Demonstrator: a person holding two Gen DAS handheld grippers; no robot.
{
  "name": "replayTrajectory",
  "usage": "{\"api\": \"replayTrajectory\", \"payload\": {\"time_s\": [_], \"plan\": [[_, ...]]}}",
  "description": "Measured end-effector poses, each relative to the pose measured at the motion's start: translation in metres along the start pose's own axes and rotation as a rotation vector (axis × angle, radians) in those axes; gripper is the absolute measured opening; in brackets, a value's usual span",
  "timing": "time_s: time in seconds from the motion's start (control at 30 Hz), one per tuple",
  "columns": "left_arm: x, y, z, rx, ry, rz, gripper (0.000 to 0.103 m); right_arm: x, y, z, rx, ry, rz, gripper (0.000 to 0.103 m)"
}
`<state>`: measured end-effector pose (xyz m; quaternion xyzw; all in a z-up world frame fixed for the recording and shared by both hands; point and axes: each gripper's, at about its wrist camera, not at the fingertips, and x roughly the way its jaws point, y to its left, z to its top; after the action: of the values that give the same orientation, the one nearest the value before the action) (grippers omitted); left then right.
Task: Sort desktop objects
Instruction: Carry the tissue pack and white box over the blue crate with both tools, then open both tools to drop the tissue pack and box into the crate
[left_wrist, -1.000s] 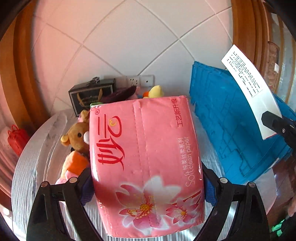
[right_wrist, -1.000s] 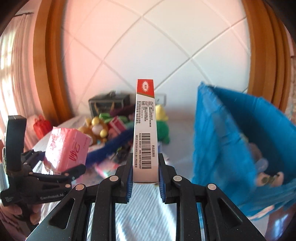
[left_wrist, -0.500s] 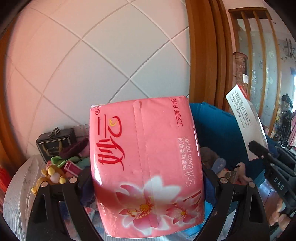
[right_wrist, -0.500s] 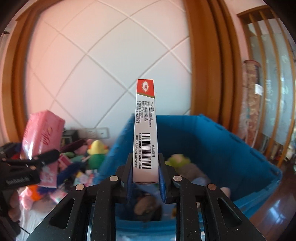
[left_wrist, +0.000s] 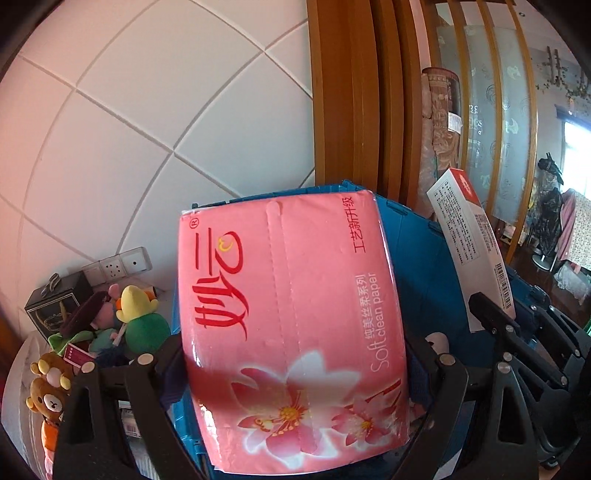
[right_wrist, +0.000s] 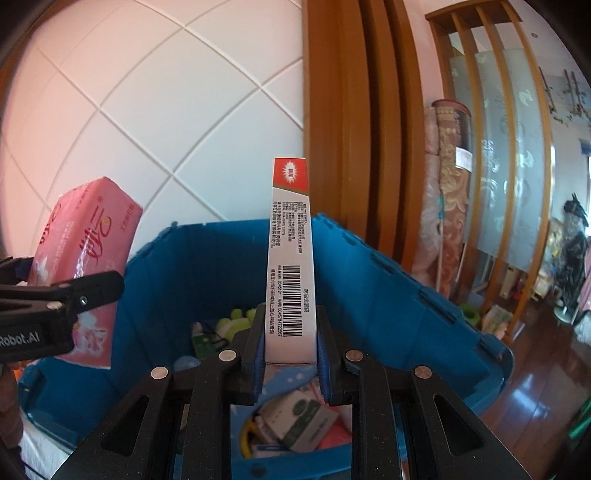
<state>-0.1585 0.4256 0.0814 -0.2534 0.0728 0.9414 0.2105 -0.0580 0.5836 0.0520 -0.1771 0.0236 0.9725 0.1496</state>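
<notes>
Right wrist view: a narrow white box (right_wrist: 291, 258) with a red top and a barcode is being clamped upright between the right gripper's (right_wrist: 290, 345) blue pads, jaws nearly together on it. Directly beyond and below it, a blue bin (right_wrist: 388, 295) is being looked into; cartons and soft toys are seen lying inside. At the left edge, the left gripper (right_wrist: 79, 291) is being held beside the bin's wall with a pink tissue pack (right_wrist: 85, 258) in it.

Left wrist view: the tissue pack (left_wrist: 291, 332) is being squeezed across its width by the left gripper (left_wrist: 295, 363), fingers spread wide on it, bin (left_wrist: 424, 280) behind. Plush toys (left_wrist: 136, 321) are being left piled on the table (left_wrist: 18, 380) at the left, near a dark box (left_wrist: 55, 310).
</notes>
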Motion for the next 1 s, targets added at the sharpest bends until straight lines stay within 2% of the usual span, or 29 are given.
{"api": "replayTrajectory", "payload": {"time_s": [0.07,0.17,0.3,0.5,0.67,0.77,0.83,0.93,1.0], "plan": [[0.007,-0.004,-0.002,0.01,-0.005,0.02,0.093,0.005,-0.008,0.0,0.011,0.008,-0.003,0.022],[0.013,-0.003,-0.004,0.001,0.028,-0.021,0.094,0.015,-0.021,-0.001,0.011,0.012,-0.023,0.022],[0.024,-0.004,-0.01,-0.015,0.081,-0.016,0.095,0.034,-0.033,-0.002,0.027,0.039,-0.031,0.022],[0.016,-0.01,-0.012,0.0,0.039,0.004,0.096,0.052,-0.037,-0.012,0.048,0.083,-0.06,0.023],[0.013,-0.011,-0.012,0.002,0.025,-0.001,0.096,0.048,-0.038,-0.014,0.061,0.067,-0.074,0.028],[0.01,-0.01,-0.012,0.0,0.009,-0.003,0.096,0.041,-0.038,-0.014,0.062,0.046,-0.075,0.049],[0.004,-0.008,-0.013,-0.002,-0.024,-0.002,0.096,0.038,-0.038,-0.013,0.05,0.028,-0.07,0.069],[-0.015,-0.001,-0.014,-0.022,-0.091,0.011,0.096,0.032,-0.034,-0.011,0.031,-0.01,-0.1,0.086],[-0.031,0.007,-0.015,-0.031,-0.129,0.017,0.096,0.028,-0.032,-0.011,0.02,-0.041,-0.117,0.091]]}}
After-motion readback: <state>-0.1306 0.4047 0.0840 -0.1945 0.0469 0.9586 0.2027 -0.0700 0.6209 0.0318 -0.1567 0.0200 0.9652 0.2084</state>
